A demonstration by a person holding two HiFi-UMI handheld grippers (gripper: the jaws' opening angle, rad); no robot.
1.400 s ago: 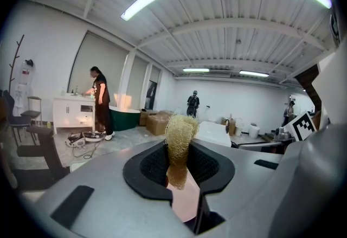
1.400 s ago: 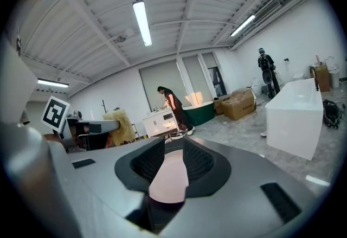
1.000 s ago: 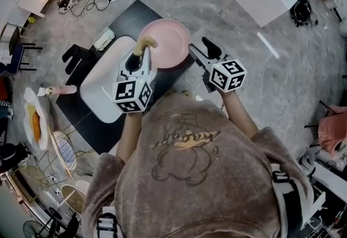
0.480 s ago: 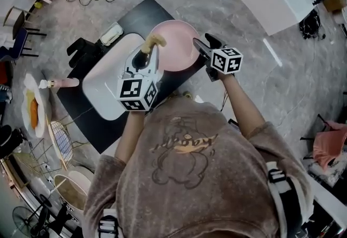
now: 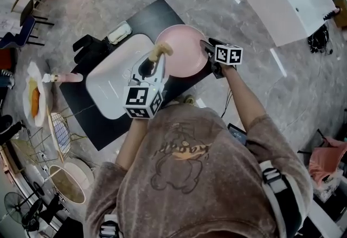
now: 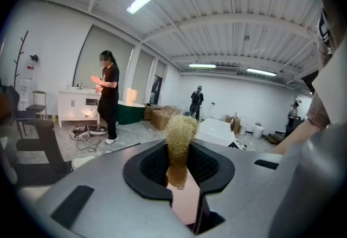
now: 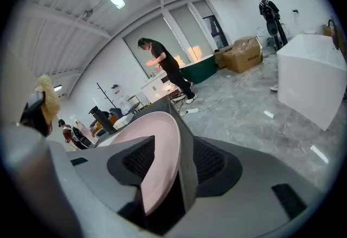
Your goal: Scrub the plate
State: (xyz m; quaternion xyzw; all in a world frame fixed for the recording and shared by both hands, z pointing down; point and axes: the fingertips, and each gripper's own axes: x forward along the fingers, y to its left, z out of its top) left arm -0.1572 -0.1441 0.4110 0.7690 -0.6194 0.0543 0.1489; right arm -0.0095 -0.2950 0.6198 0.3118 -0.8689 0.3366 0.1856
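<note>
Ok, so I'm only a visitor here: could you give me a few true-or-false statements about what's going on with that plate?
1. The plate is pink. True.
2. The left gripper holds a blue sponge. False: it is shut on a straw-coloured fibrous scrubber.
3. The plate's rim sits between the jaws of the right gripper. True. The jaws have just been closing, and a gap shows beside one pad, so the rim is not clamped.
4. The plate lies inside the white basin. False: it is beside the basin, not in it.
</note>
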